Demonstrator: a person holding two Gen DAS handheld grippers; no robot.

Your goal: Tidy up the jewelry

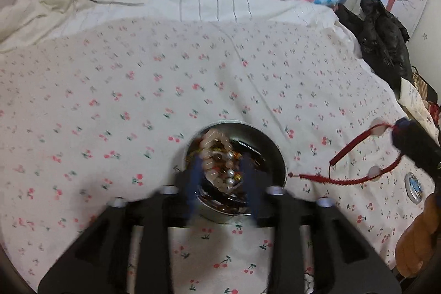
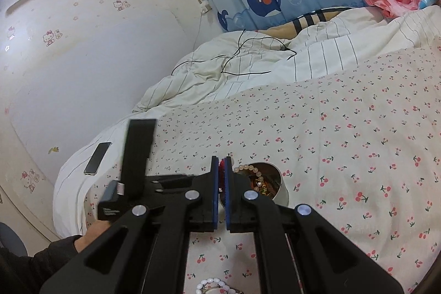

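A round metal tin [image 1: 268,153] full of bead bracelets sits on the cherry-print bedsheet; it also shows in the right wrist view [image 2: 281,193]. My left gripper [image 1: 223,166] is open, its blue fingers straddling a pale pink bead bracelet [image 1: 213,146] in the tin. My right gripper [image 2: 221,166] is shut on a red braided cord bracelet [image 1: 347,156] and holds it above the sheet, right of the tin. A white bead bracelet [image 2: 212,284] lies below my right gripper.
A round tin lid [image 1: 414,188] lies right of the red bracelet. A phone [image 2: 97,157] lies at the bed's left edge. A rumpled striped duvet [image 2: 248,68] lies beyond, dark clothes [image 1: 383,37] at right.
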